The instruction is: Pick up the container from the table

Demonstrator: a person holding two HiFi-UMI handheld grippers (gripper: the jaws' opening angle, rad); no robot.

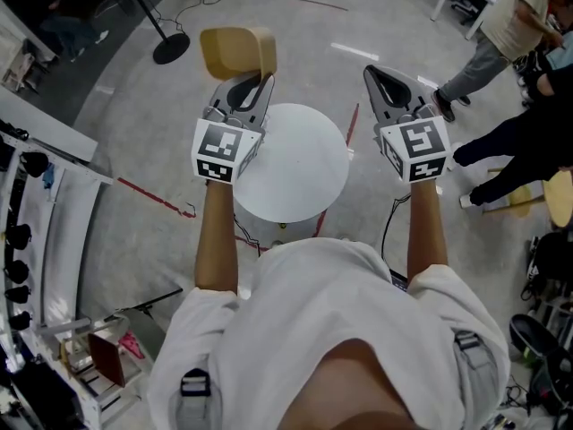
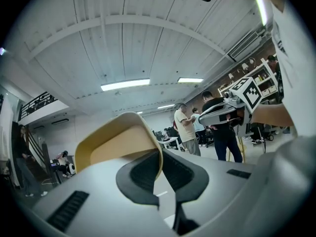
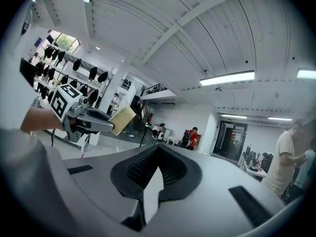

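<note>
A tan, open container [image 1: 237, 52] hangs in the air beyond the round white table [image 1: 291, 164], tilted on its side. My left gripper [image 1: 265, 79] is shut on its rim. In the left gripper view the container's wall [image 2: 116, 144] sits pinched between the dark pads, and the left gripper [image 2: 161, 158] points level. My right gripper [image 1: 370, 72] is held up beside it over the table's right edge, shut with nothing in it. In the right gripper view its pads meet at the tip of the right gripper [image 3: 157, 149], and the container [image 3: 121, 120] shows at the left.
The tabletop bears nothing. A black stand base [image 1: 170, 47] is on the floor at the far left, with red tape lines [image 1: 152, 195] nearer. People [image 1: 510, 25] stand at the far right. Shelving [image 1: 27, 231] runs along the left, and a tan stool [image 1: 560, 197] is at the right.
</note>
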